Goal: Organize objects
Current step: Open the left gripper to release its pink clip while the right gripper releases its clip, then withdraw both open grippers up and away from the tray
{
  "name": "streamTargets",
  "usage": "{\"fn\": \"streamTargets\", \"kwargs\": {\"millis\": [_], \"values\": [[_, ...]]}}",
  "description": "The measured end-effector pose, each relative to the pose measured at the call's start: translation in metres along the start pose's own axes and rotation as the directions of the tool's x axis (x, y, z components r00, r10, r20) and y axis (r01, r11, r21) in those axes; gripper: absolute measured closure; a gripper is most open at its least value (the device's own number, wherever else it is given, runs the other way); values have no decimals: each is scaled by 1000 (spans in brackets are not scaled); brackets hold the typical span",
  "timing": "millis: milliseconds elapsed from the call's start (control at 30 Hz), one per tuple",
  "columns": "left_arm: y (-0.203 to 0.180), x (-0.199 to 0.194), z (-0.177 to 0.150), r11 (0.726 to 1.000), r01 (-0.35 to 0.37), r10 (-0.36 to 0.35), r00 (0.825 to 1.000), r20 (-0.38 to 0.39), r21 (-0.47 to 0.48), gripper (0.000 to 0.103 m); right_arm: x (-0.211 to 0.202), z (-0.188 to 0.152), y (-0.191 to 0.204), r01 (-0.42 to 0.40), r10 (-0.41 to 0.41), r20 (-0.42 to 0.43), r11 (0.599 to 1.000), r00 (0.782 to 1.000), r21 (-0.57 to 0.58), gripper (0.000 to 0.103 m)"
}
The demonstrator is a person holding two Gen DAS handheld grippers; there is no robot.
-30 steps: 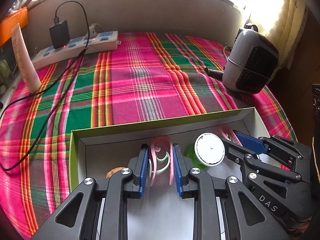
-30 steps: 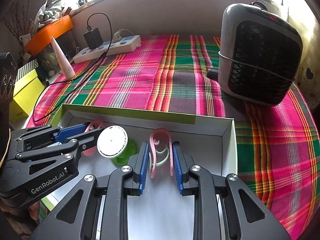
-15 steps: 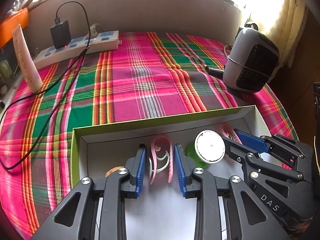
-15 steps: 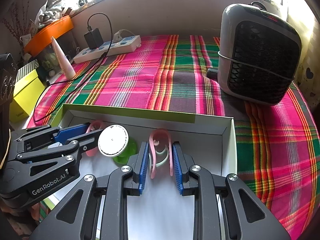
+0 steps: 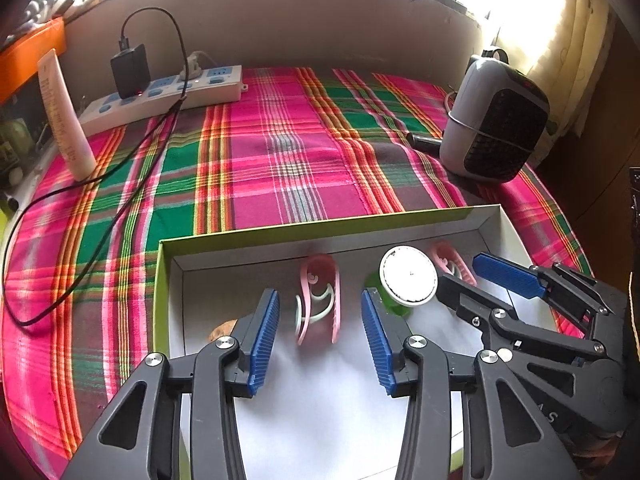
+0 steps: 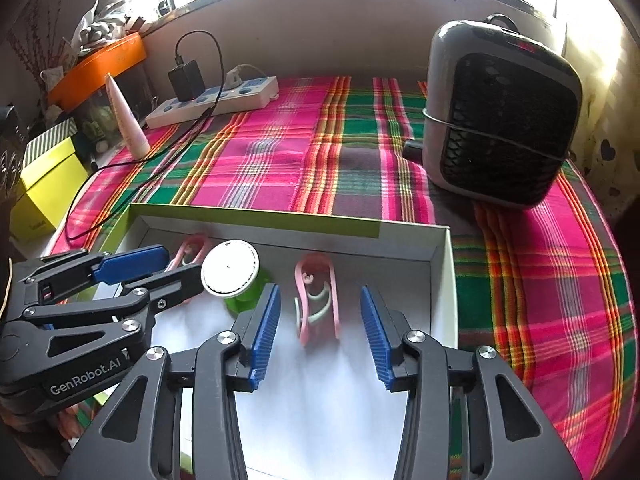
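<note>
Left gripper (image 5: 318,330): black linkage with blue ribbed pads, lower centre of left view; jaws just opened wide, pads clear of the clip between them.
Left clip (image 5: 319,300): pink plastic clip with pale green spring, lying on box floor, gaps either side.
Right gripper (image 6: 320,330): same build, lower centre of right view; jaws just opened wide, touching nothing.
Right clip (image 6: 317,298): second pink clip, loose between pads, near right box wall.
Box (image 5: 320,232): shallow white cardboard tray with lime-green rim, far wall just beyond both clips.
Spool (image 5: 408,276): white-topped green spool, standing between grippers.
Cloth (image 5: 280,152): pink-green plaid, open centre.
Edges: white power strip (image 5: 168,94) upper left, grey heater (image 5: 494,128) upper right.
</note>
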State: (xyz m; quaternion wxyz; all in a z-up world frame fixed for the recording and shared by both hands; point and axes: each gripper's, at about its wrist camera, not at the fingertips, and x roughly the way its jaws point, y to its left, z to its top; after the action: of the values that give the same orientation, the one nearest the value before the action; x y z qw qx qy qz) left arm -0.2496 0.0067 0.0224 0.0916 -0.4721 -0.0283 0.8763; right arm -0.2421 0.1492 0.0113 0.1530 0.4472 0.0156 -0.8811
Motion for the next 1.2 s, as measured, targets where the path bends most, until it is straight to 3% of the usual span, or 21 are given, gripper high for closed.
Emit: {"fn": "streamTargets", "kwargs": {"millis": [1200], "values": [[-10, -65, -54, 999, -47, 47, 995, 83, -1, 61, -60, -41, 19, -10, 10, 80, 1000, 997, 3, 60]]}}
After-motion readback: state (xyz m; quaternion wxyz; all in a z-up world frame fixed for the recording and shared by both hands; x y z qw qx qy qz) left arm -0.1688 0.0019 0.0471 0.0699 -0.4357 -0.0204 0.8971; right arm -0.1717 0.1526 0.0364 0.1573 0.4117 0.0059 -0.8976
